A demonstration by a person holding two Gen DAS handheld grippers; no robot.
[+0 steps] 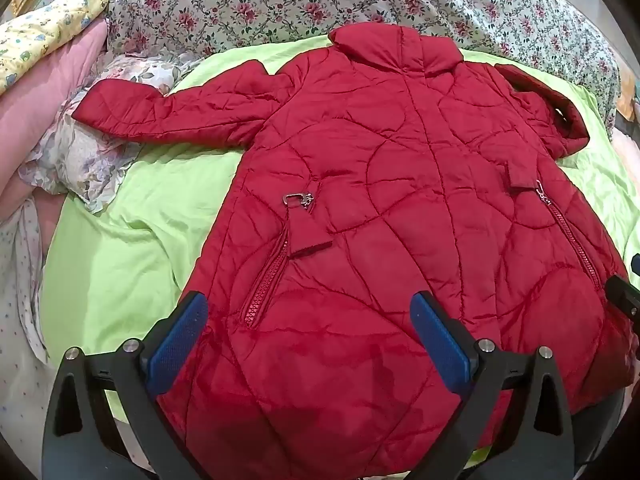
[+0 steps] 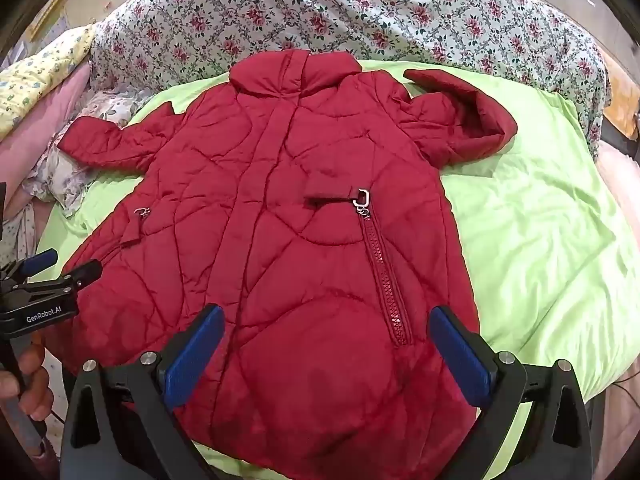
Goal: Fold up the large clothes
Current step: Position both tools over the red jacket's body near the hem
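Observation:
A red quilted coat lies spread flat, front up, on a green sheet, collar at the far end and hem near me. It also shows in the right wrist view. Its left sleeve stretches out flat; the right sleeve is bent back on itself. My left gripper is open and empty above the hem's left part. My right gripper is open and empty above the hem's right part, by a pocket zip. The left gripper also shows at the left edge of the right wrist view.
A flowered quilt is heaped behind the coat. Pink and yellow bedding and a pale flowered pillow lie at the left under the sleeve end. Bare green sheet spreads to the right of the coat.

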